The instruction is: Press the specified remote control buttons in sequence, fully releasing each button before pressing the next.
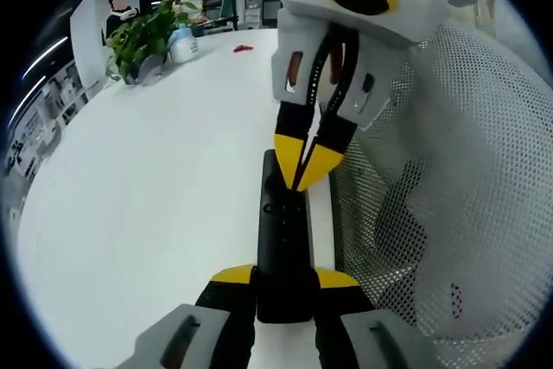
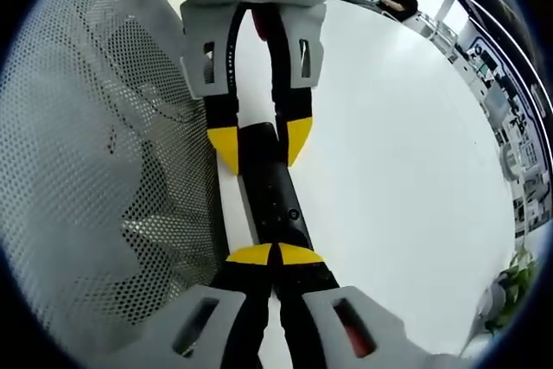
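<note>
A long black remote control (image 1: 283, 231) lies along the white table's edge, and the left gripper view looks down its length. My left gripper (image 1: 285, 276) is shut on its near end, one yellow tip on each side. My right gripper (image 1: 307, 166) comes down from above with its yellow tips pressed together, touching the remote's upper face near the far end. In the right gripper view, the right gripper (image 2: 274, 255) is shut with its tips on the remote (image 2: 275, 192), and the left gripper (image 2: 261, 144) clamps the other end.
A grey mesh chair back (image 1: 449, 170) (image 2: 104, 127) stands right beside the table edge and the remote. The white table (image 1: 147, 179) stretches away. At its far end are a potted plant (image 1: 143, 36), a white bottle (image 1: 183, 45) and a small red item (image 1: 244, 47).
</note>
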